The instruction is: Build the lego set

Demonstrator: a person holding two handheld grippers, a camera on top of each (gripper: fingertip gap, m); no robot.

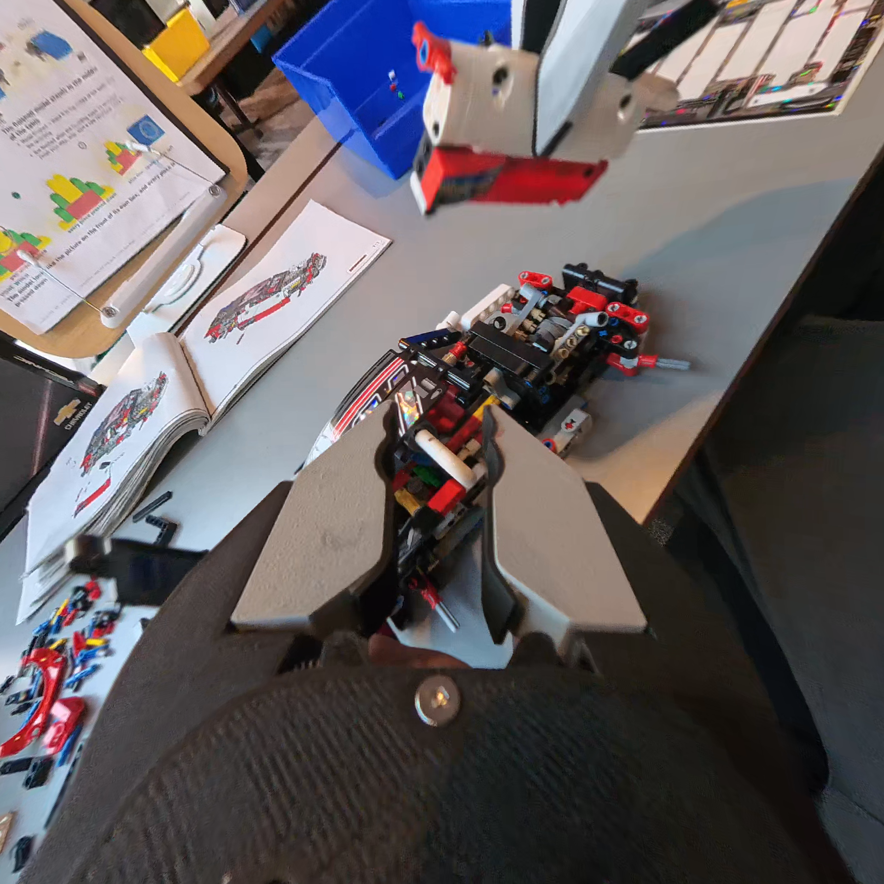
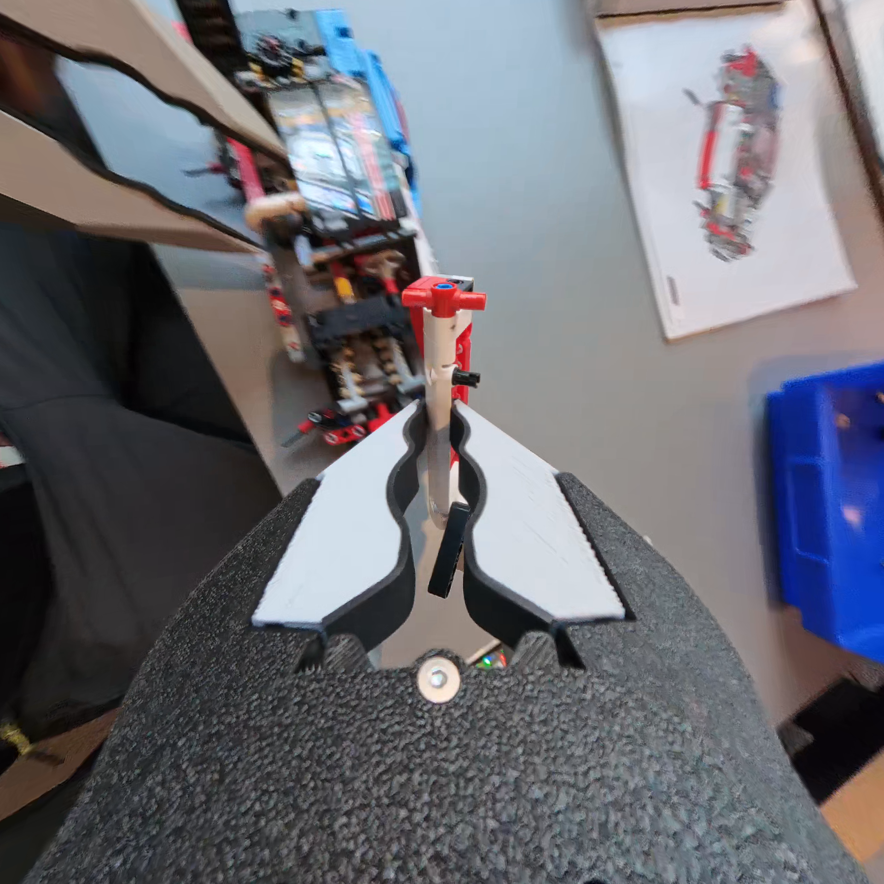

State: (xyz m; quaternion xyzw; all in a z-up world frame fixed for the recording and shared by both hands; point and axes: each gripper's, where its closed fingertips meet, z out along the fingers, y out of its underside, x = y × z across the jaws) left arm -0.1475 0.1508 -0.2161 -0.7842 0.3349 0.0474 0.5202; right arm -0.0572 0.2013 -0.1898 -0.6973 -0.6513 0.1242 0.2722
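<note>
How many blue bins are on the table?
1. The blue bin stands at the table's far edge, beyond the open booklet; the right wrist view shows it too. Others may be outside the frames.

The right gripper (image 2: 437, 411), with pale grey fingers lined in black, is clamped on a slim white-and-red Lego sub-assembly (image 2: 442, 349) topped by a red cross-shaped connector (image 2: 442, 297). Beyond it, on the grey table (image 2: 526, 191), lies the partly built black-and-red Lego car chassis (image 2: 344, 268). A white instruction page (image 2: 717, 182) and a blue plastic bin (image 2: 832, 502) sit to the right.
</note>
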